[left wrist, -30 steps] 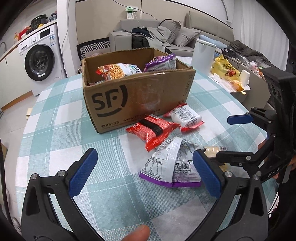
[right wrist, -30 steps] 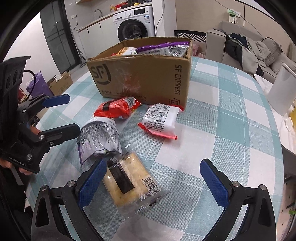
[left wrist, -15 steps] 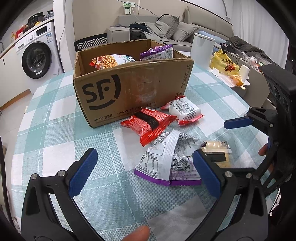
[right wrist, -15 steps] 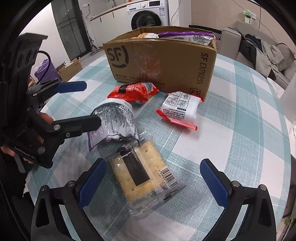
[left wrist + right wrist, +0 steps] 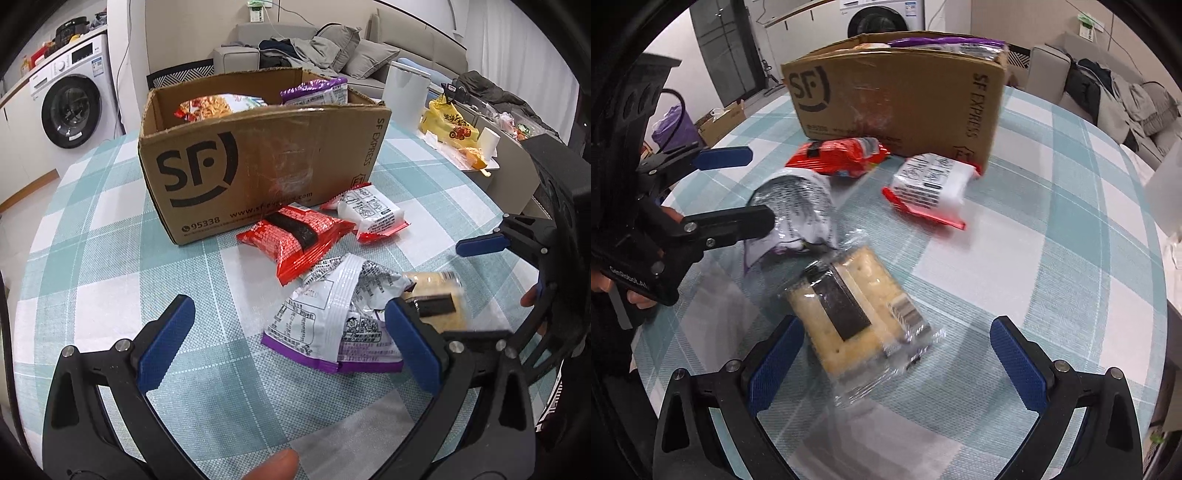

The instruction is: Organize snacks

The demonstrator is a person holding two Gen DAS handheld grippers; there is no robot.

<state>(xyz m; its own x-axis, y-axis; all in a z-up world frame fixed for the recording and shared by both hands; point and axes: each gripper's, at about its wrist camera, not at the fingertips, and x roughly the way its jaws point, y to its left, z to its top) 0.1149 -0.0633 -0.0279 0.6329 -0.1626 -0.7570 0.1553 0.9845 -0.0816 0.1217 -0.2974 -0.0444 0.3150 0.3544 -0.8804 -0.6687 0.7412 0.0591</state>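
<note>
A cardboard SF box (image 5: 258,158) (image 5: 897,99) stands on the checked table with several snack packs inside. In front of it lie a red pack (image 5: 295,240) (image 5: 838,157), a white-and-red pack (image 5: 369,214) (image 5: 929,184), a silver-and-purple bag (image 5: 332,325) (image 5: 798,214) and a clear cracker pack (image 5: 436,302) (image 5: 857,314). My left gripper (image 5: 291,347) is open just above the purple bag. My right gripper (image 5: 897,365) is open, its fingers either side of the cracker pack.
The round table (image 5: 110,258) has a teal checked cloth. A white bin (image 5: 406,92) and yellow bag (image 5: 450,125) stand beyond the far right edge. A washing machine (image 5: 74,107) and sofa (image 5: 332,48) are behind.
Both grippers have moved forward and lower toward the loose packs. The cracker pack now sits between my right fingers; the purple bag is closer to my left fingers. The packs lie where they were.
</note>
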